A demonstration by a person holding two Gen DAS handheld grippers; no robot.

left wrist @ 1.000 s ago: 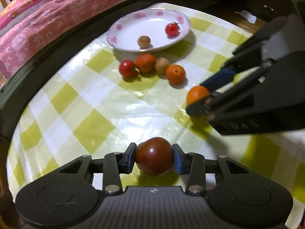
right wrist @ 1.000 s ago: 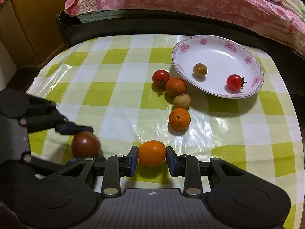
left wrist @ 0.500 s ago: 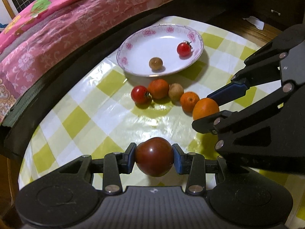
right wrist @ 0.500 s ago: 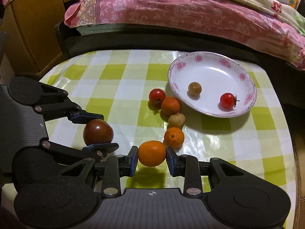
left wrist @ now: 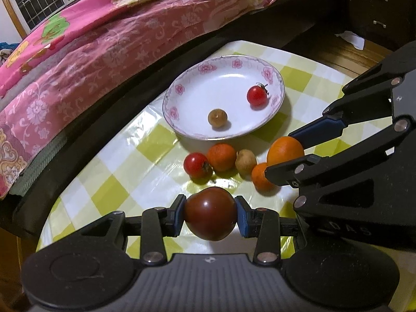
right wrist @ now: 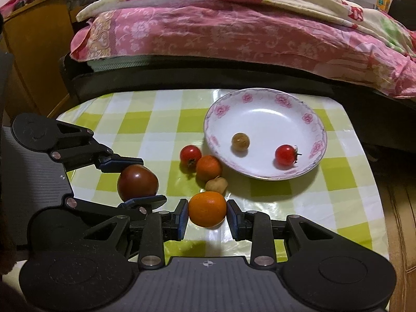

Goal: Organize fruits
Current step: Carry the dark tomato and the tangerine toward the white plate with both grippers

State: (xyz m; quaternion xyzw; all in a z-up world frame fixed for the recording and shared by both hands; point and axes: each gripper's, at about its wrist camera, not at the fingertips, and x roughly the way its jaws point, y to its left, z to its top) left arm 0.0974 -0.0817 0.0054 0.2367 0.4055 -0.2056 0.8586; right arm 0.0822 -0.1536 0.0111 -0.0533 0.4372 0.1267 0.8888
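both grippers are loaded and lifted off the checked tablecloth (right wrist: 161, 119), so the step in hand looks like the carry toward the plate. the left gripper (left wrist: 210, 217), at the lower middle of the left wrist view, is clenched on a dark red tomato (left wrist: 210, 217), its blue pads pressed to the fruit's two sides. the right gripper (right wrist: 207, 209), at the lower middle of the right wrist view, grips an orange (right wrist: 207, 209) the same way.

the flowered plate (right wrist: 306, 118) sits right of centre in the right wrist view and holds a cherry tomato (right wrist: 285, 154) and a small brown fruit (right wrist: 240, 141), well apart from each other. just beside the plate's near left rim, fruits lie in a loose row on the cloth: a red tomato (right wrist: 190, 155), a small orange (right wrist: 208, 167) and a brown fruit (right wrist: 217, 184); the left wrist view shows one more small orange (left wrist: 261, 180) half hidden behind the right gripper.

the next move, as i judge it, calls for bringing each fruit over bare plate, low enough not to roll, then releasing. the grippers are close together, so going one at a time would avoid a knock.
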